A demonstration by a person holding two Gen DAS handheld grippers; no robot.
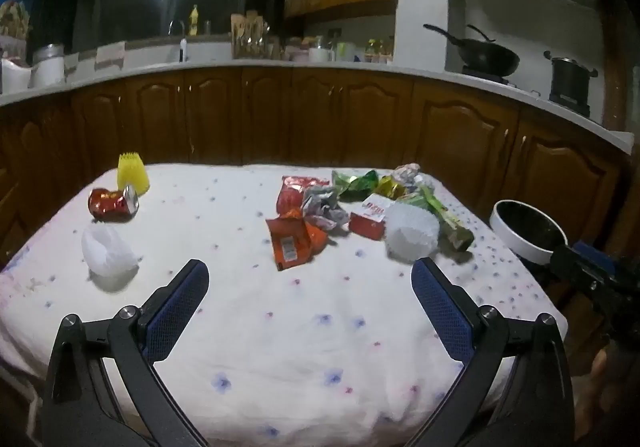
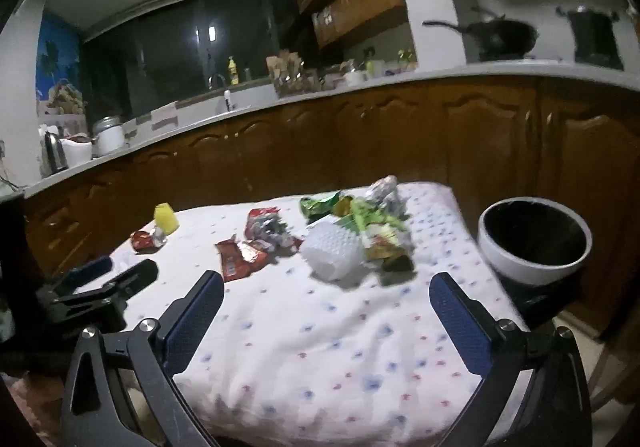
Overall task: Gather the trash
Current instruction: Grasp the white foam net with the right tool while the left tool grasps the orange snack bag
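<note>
On the table (image 1: pixel 304 327), spread with a white cloth dotted in blue and pink: one lot of mixed trash, in two groups. Left group, near the far left corner: crushed red can (image 1: pixel 114 202) lying on its side; yellow ribbed cup (image 1: pixel 133 173) just behind it, mouth down; white crumpled plastic piece (image 1: pixel 108 253) nearer the front, apart from the can. Right group, toward the far right corner, items touching or overlapping: orange wrapper (image 1: pixel 291 243) at the near left of the cluster; red wrapper (image 1: pixel 296 193) behind it; grey crumpled foil (image 1: pixel 322 209) between them; small red-and-white box (image 1: pixel 370 215); white foam net sleeve (image 1: pixel 412 231) beside the box; green wrappers (image 1: pixel 356 183) and a long green packet (image 1: pixel 448 221) at the back and right; one pale crumpled ball (image 1: pixel 408 173) at the far edge. Beside the table's right edge, off the cloth: white bin with black liner (image 2: pixel 534 237), mouth open, contents not discernible. Left gripper (image 1: pixel 310 283): spread wide, nothing between its blue-padded fingers (image 1: pixel 176 311), held over the near part of the cloth, well short of the trash. Right gripper (image 2: pixel 326 303): likewise spread wide and holding nothing, over the near right part of the cloth, the foam sleeve and green packet ahead of it, the bin just to its right. Background: wooden base cabinets (image 1: pixel 320 115), white counter with a wok (image 1: pixel 486 57) and a pot (image 1: pixel 570 77).
</note>
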